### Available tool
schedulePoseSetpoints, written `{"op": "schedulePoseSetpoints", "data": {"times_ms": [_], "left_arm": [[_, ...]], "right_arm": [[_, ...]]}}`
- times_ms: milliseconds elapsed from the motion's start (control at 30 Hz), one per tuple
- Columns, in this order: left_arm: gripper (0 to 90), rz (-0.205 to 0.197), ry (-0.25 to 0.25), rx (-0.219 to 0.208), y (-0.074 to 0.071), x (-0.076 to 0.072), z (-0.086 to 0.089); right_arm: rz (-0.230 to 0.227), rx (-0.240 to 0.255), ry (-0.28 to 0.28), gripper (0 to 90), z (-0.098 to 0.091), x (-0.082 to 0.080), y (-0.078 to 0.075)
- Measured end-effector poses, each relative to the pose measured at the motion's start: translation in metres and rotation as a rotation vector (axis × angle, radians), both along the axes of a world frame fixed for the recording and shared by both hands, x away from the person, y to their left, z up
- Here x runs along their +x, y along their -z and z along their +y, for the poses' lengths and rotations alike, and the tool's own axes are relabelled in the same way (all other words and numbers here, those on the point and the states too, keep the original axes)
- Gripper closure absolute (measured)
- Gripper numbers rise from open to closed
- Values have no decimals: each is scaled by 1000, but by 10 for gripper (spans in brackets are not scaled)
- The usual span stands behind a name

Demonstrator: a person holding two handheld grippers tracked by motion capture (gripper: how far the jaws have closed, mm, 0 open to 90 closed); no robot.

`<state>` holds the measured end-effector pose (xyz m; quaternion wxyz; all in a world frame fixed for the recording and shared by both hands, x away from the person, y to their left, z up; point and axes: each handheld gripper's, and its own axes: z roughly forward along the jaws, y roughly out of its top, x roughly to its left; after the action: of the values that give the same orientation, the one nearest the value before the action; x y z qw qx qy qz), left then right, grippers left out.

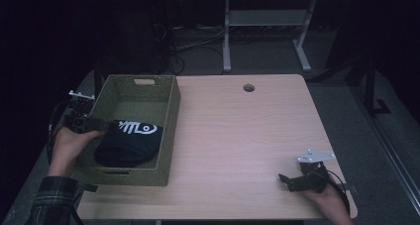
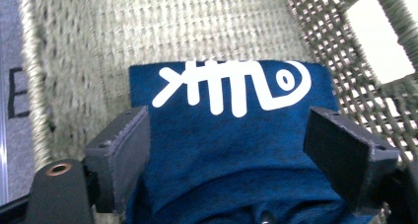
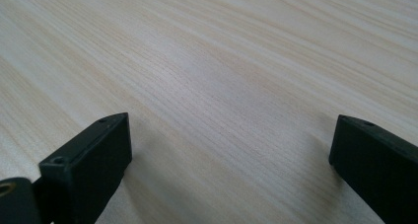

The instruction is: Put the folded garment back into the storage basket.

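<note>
1. We see a dark blue folded cloth (image 1: 128,141) with a white fish-skeleton print lying inside the woven green basket (image 1: 171,121), toward the basket's near end.
2. The basket stands on the table (image 1: 237,131) at its left edge, reaching from the far left corner down toward the near left corner.
3. Our left gripper (image 1: 96,125) reaches over the basket's left wall, held by the left hand (image 1: 69,145) just outside that wall.
4. In the left gripper view its jaws stand released and wide, one at each side of the cloth (image 2: 231,150); the pads do not press on the fabric, though the left one looks very close to it.
5. The fish print faces up, on the part of the cloth farther from the jaws.
6. Our right gripper (image 1: 285,179) rests near the table's near right corner, well apart from the basket, in the right hand (image 1: 329,197).
7. In the right gripper view its jaws are spread apart over bare wood (image 3: 217,86), grasping nothing.
8. A round hole (image 1: 248,87) sits in the tabletop near the far edge.
</note>
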<state>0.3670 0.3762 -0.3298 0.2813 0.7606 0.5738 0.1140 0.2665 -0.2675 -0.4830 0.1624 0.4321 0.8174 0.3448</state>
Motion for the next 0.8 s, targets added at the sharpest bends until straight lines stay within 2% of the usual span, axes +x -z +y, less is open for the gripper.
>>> {"op": "schedulePoseSetpoints", "data": {"times_ms": [233, 533, 800], "left_arm": [[131, -24, 10, -2, -4, 1, -13], [131, -82, 78, -15, -11, -3, -40], [131, -140, 143, -68, -12, -3, -72]], "right_arm": [[0, 0, 0, 21, 0, 0, 0], [0, 0, 0, 22, 0, 0, 0], [2, -2, 1, 21, 0, 1, 0]]}}
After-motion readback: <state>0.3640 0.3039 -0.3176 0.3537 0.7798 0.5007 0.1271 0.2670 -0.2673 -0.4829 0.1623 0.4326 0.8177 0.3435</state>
